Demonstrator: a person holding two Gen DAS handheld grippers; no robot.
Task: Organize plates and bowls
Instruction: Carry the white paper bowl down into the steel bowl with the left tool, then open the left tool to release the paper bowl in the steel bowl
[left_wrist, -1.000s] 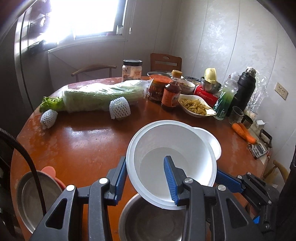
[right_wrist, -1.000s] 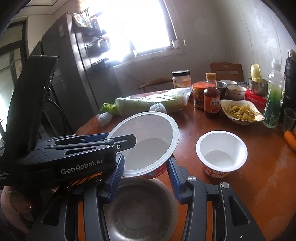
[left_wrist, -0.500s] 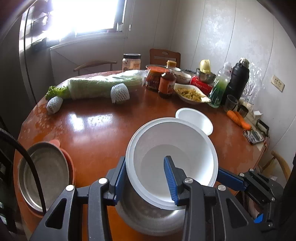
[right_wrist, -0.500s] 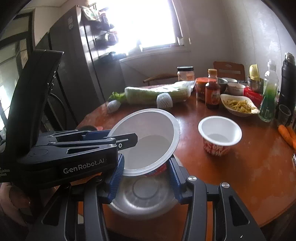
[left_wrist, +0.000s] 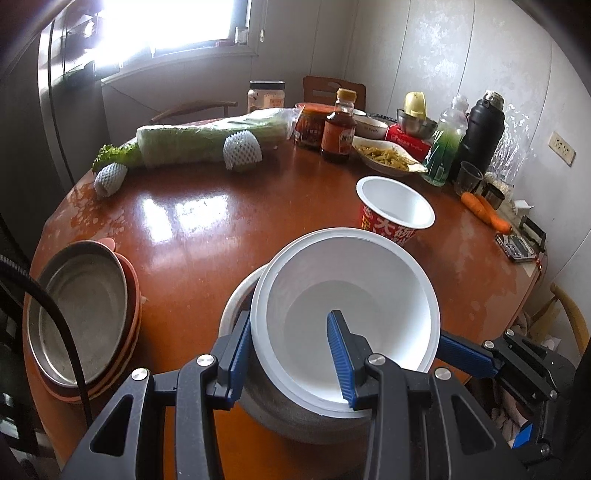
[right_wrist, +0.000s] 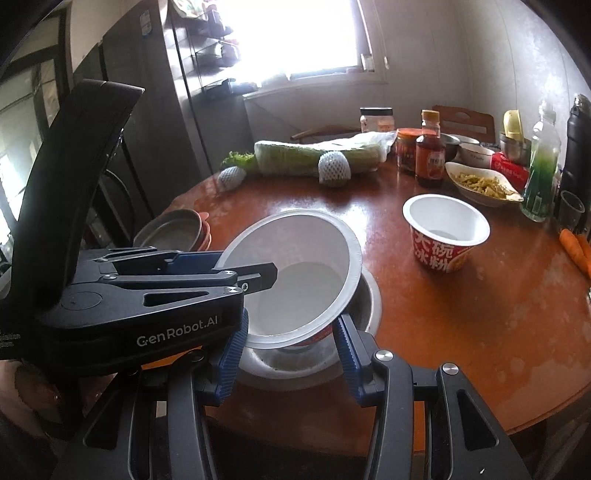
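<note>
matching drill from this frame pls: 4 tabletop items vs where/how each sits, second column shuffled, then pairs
1. large white paper bowl
2. small red-printed paper bowl
3. steel plate
4. carrots

A. stacked on orange plates at the table's left edge
B. lying by the right edge, near the clear cup
C. tilted over the steel bowl, rim pinched by the left tool
D. upright, alone, mid-table

Pairs: 1-C, 2-D, 3-A, 4-B
</note>
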